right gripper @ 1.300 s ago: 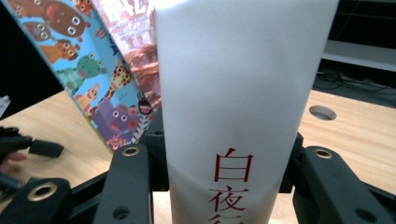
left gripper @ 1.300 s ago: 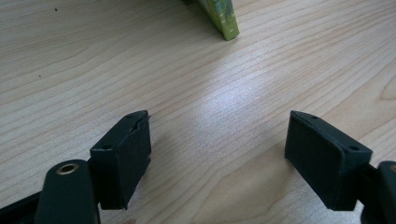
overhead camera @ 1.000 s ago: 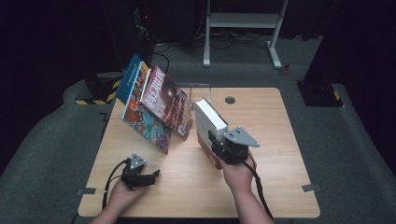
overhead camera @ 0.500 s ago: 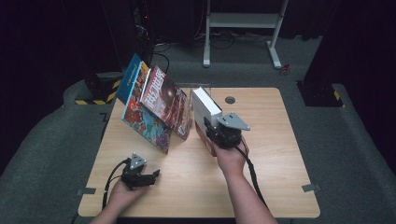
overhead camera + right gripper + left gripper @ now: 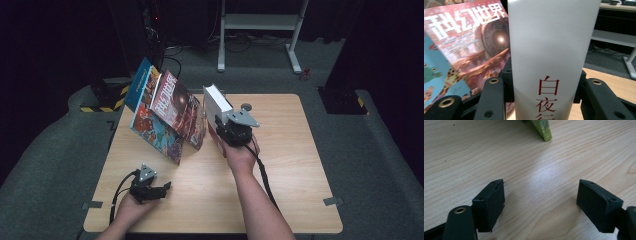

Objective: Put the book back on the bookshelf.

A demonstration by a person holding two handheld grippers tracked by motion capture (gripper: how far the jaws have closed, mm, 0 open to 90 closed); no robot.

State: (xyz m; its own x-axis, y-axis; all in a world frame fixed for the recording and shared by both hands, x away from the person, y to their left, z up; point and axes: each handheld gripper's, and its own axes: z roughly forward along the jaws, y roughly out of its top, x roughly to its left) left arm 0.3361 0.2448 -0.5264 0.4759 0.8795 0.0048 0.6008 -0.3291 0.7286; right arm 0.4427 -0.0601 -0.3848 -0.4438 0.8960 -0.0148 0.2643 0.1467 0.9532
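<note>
High view: right tool (image 5: 226, 131) clamped on white book (image 5: 216, 102), held upright and tilted, just right of the red sci-fi magazine (image 5: 176, 106) leaning on the cartoon book (image 5: 152, 131) and a blue book (image 5: 138, 82) behind; left tool (image 5: 159, 190) rests low on the wooden surface (image 5: 295, 165), well in front of the leaning books, jaws apart, nothing in them. Left gripper view: both jaws wide apart over bare surface (image 5: 536, 165), green book corner (image 5: 543, 130) ahead. Right gripper view: jaws pressed on both sides of the white book (image 5: 551, 50), red characters on its spine; magazine (image 5: 474, 37) just left of it, touching or not unclear.
</note>
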